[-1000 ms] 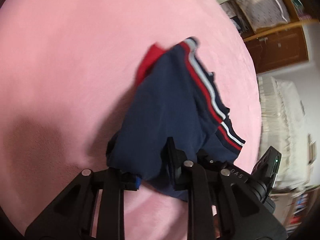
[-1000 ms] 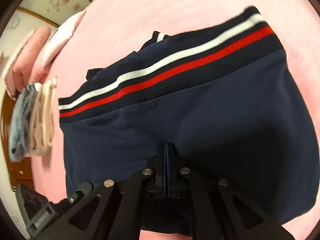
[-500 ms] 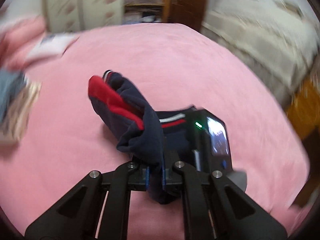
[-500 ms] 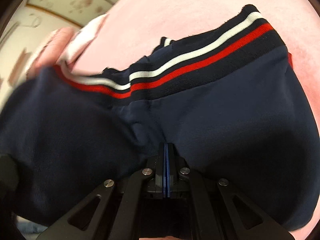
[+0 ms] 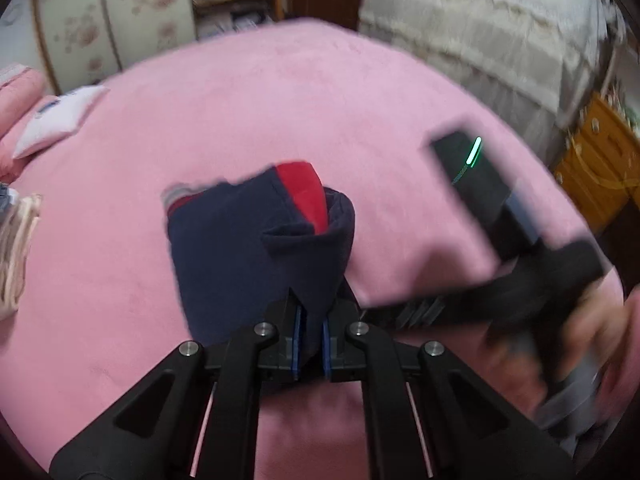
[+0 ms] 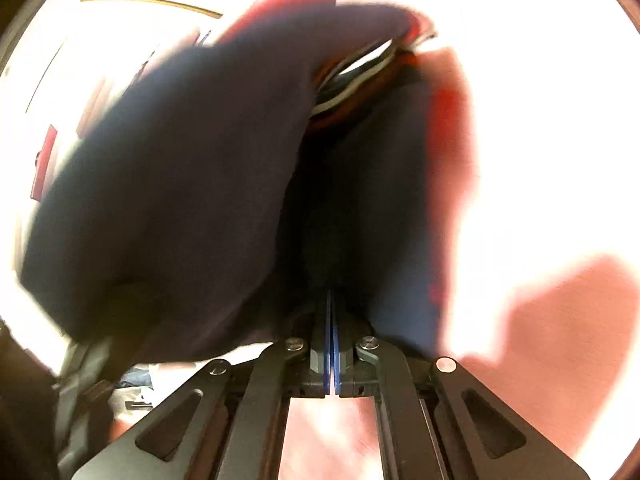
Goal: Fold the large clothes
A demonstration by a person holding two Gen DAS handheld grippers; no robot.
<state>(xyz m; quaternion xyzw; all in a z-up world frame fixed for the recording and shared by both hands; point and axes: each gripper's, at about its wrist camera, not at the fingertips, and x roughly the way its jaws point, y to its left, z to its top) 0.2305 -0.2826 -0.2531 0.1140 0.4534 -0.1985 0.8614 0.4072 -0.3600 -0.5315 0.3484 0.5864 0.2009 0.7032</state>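
- Navy-blue fabric, the garment (image 5: 240,248) with a red lining and a red-and-white striped band, hangs bunched above the pink bed (image 5: 280,112); it is not yet laid flat on the bed.
- The left gripper (image 5: 310,332) has its jaws almost shut on a thick fold of the garment; the cloth fills the narrow gap between the blue pads.
- The right gripper (image 6: 332,344) has its jaws fully together. In the right wrist view the garment (image 6: 180,184) drapes just over and in front of them, so I judge that a thin edge of it is pinched, but the contact itself is dark and hard to see.
- In the left wrist view the right gripper (image 5: 404,312), blurred, stands to the right of the garment and apart from it, with a hand (image 5: 592,344) on its handle.
- Beside the garment, at the left edge of the bed, lie a white folded item (image 5: 56,120) and a pale stack (image 5: 16,256).
- My judgement: the folding is at an early or middle step. The garment is gathered in the air, and no clean fold is visible. Spreading, folding and putting it down are left.
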